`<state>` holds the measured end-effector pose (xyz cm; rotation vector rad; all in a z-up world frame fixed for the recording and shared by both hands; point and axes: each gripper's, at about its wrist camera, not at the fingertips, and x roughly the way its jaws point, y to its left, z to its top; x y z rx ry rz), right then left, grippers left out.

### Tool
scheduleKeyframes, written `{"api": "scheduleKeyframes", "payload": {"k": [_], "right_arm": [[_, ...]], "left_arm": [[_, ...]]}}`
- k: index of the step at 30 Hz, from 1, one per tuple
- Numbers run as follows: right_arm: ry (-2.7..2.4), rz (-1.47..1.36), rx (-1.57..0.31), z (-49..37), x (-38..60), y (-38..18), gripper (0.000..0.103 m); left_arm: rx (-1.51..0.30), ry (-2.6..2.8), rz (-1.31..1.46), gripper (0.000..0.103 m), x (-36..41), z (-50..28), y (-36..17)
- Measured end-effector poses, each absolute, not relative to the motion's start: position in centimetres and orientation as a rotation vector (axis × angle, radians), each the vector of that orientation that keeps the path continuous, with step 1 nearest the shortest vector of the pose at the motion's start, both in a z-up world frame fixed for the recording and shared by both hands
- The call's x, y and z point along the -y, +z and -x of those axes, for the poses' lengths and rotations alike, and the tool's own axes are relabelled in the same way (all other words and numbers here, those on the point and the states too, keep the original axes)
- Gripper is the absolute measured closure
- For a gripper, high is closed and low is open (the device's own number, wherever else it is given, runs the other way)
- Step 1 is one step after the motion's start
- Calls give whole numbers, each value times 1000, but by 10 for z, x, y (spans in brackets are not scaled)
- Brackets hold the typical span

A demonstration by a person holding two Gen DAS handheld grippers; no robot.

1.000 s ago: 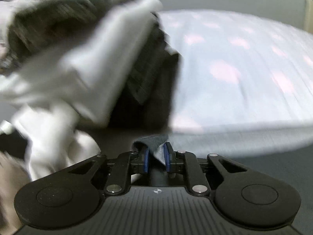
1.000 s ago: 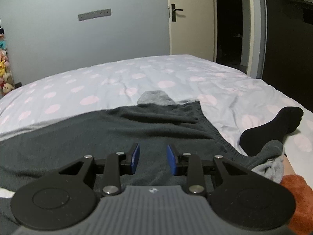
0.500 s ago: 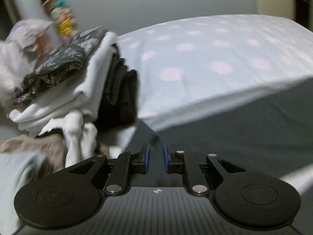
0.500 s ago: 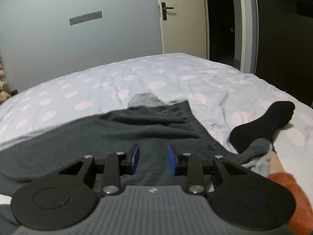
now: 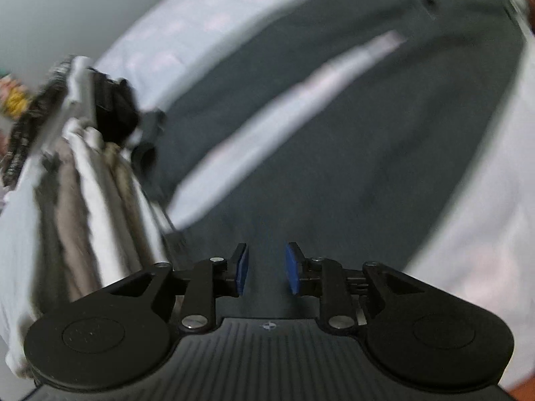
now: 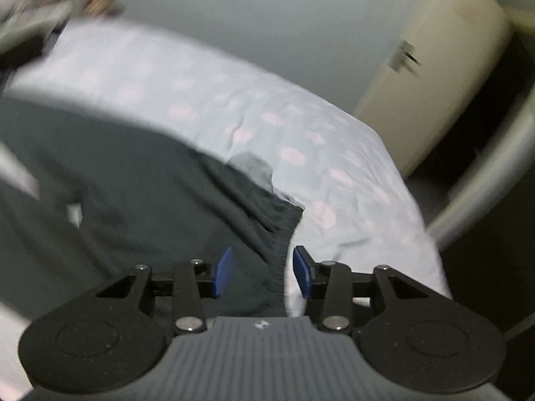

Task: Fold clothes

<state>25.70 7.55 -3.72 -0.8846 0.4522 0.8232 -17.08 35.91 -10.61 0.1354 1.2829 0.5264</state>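
The right gripper (image 6: 260, 275) tilts down with its 2 fingers spread and just widened, straddling the hemmed edge of the dark grey sweater (image 6: 140, 193) without pinching. The left gripper (image 5: 265, 269), also just widened and empty, hovers over the sweater's body (image 5: 351, 153), which stretches across the dotted bedsheet (image 6: 234, 100) toward the folded pile (image 5: 80, 140).

Dark grey garment (image 5: 351, 153) spread on bed

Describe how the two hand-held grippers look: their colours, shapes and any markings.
The left gripper and right gripper look alike: black linkage arms with silver screws, two round black discs at the sides, a ribbed dark grey body bearing a small emblem, and flat blue pads on the fingers. No cables or sleeves show.
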Motion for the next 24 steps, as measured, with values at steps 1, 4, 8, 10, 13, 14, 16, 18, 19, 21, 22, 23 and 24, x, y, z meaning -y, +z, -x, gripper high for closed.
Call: {"api": "scheduleKeyframes", "payload": {"k": [1, 4, 8, 10, 13, 14, 16, 18, 19, 21, 22, 23, 24], "right_arm": [[855, 988, -441, -258, -77, -43, 56], [946, 1298, -461, -260, -78, -69, 52], [993, 1607, -451, -262, -74, -102, 41], [998, 1689, -429, -263, -73, -116, 39], [1014, 1721, -446, -265, -75, -134, 42], [1019, 1716, -451, -266, -75, -138, 44], [1028, 1701, -459, -265, -74, -146, 62], [1023, 1682, -478, -265, -73, -149, 71], [1019, 1672, -489, -265, -72, -150, 80], [992, 1661, -492, -263, -70, -151, 89], [981, 1654, -485, -261, -68, -150, 93], [970, 1639, -478, -260, -66, -147, 94], [958, 1622, -472, -258, -64, -144, 94]], "left_arm": [[-1310, 505, -153, 70, -351, 175, -113], [-1366, 469, -214, 65, -335, 187, -128], [-1419, 418, -257, 51, -320, 197, -143], [-1442, 409, -310, 48, -313, 198, -152], [-1469, 411, -388, 47, -308, 199, -167], [-1476, 419, -393, 47, -309, 199, -171], [-1487, 428, -389, 47, -311, 200, -178], [-1482, 431, -400, 47, -309, 200, -183], [-1481, 434, -400, 47, -310, 200, -185], [-1474, 457, -377, 54, -313, 199, -187], [-1465, 463, -350, 61, -314, 199, -186], [-1456, 470, -324, 77, -315, 200, -184], [-1443, 491, -308, 87, -316, 200, -183]]}}
